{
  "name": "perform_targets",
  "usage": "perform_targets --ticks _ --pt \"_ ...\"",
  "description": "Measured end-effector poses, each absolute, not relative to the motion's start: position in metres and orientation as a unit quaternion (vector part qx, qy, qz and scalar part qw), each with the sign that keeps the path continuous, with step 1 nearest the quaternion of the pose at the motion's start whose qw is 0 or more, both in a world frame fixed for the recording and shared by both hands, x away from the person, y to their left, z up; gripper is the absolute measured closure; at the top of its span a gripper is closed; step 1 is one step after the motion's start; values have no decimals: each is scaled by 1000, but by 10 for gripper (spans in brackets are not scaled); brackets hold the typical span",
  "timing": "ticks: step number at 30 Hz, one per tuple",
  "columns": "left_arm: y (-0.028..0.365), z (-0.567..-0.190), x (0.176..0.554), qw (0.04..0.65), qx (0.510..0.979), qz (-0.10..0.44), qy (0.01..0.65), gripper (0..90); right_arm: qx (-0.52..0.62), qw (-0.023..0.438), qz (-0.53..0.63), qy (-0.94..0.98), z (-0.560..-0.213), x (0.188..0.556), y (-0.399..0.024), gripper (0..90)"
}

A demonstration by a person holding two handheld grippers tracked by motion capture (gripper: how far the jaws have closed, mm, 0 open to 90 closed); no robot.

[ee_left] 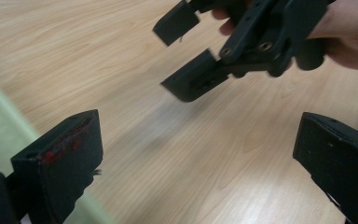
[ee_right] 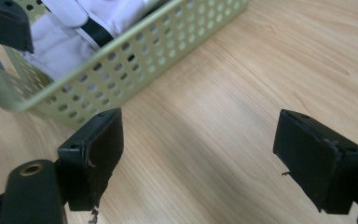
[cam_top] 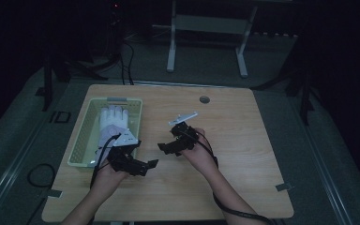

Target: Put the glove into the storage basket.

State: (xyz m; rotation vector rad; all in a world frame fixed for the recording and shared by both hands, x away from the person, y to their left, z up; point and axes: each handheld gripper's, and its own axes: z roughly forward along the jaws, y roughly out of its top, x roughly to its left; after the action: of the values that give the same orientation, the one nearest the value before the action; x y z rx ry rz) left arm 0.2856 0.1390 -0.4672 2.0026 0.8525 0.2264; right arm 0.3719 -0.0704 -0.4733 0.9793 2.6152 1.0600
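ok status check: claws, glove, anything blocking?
Left claw open, empty, beside the basket. Right claw open, empty, over bare wooden table. White fabric glove lies in the pale green perforated plastic basket, untouched. Nothing in the way.

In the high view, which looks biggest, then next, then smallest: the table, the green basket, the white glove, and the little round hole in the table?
1. Table
2. Green basket
3. White glove, lying inside the basket
4. Round hole, near the table's far edge
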Motion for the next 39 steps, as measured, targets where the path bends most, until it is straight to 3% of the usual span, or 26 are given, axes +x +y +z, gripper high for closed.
perform_targets --ticks 17,39 --pt "86 -494 279 453 847 46 274 18 342 75 368 862 -500 359 -121 160" --pt "53 -543 276 461 847 21 265 18 332 98 392 852 -539 342 -159 151"
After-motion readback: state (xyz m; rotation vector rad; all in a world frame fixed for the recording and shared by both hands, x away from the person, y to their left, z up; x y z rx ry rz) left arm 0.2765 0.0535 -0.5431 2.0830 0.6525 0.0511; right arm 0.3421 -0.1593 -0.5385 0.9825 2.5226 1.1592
